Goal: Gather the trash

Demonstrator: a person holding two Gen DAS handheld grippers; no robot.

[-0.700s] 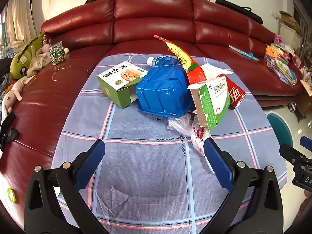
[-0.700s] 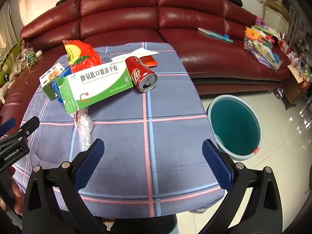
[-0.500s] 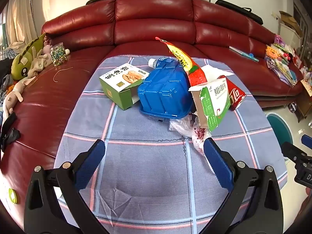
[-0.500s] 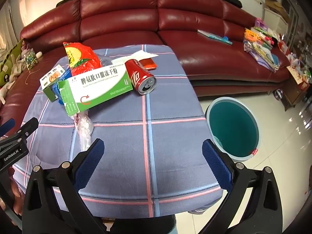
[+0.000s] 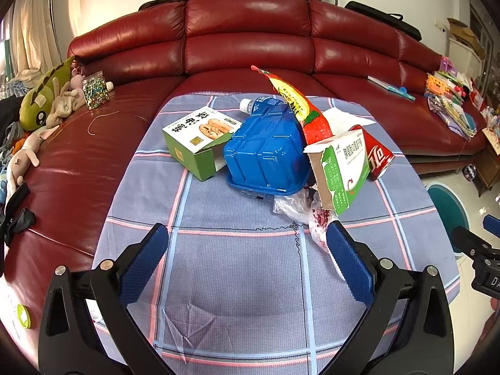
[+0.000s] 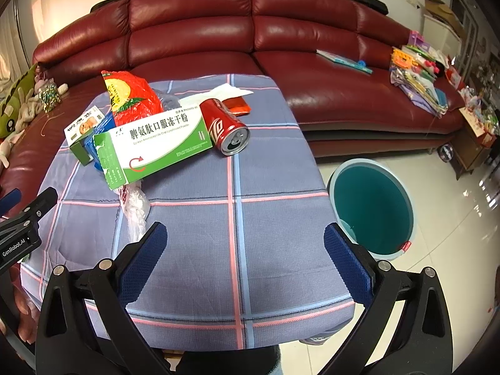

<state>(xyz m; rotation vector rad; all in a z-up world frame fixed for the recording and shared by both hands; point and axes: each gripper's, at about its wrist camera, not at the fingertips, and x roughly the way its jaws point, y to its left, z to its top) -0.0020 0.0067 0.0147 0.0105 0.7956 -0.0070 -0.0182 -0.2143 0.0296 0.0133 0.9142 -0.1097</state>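
Note:
A heap of trash lies on the checked tablecloth [image 5: 237,268]: a green food box [image 5: 200,139], an upturned blue plastic tub [image 5: 265,156], a plastic bottle [image 5: 261,104], a red snack bag [image 5: 300,106], a green-white medicine box [image 5: 342,172] [image 6: 156,143], a red can [image 5: 378,156] [image 6: 226,128] and a clear plastic bag [image 5: 300,209] [image 6: 134,206]. A teal bin [image 6: 375,209] stands on the floor right of the table. My left gripper [image 5: 247,259] is open and empty near the front edge. My right gripper [image 6: 245,259] is open and empty above the front right part.
A red leather sofa [image 5: 250,40] wraps the back and left of the table. Plush toys and a jar [image 5: 97,90] lie on its left seat, books and toys [image 6: 418,78] on its right seat. A white tissue [image 6: 218,92] and a red packet [image 6: 237,106] lie behind the can.
Both grippers have drifted a little closer to the trash heap; both stay open and nothing on the table has moved.

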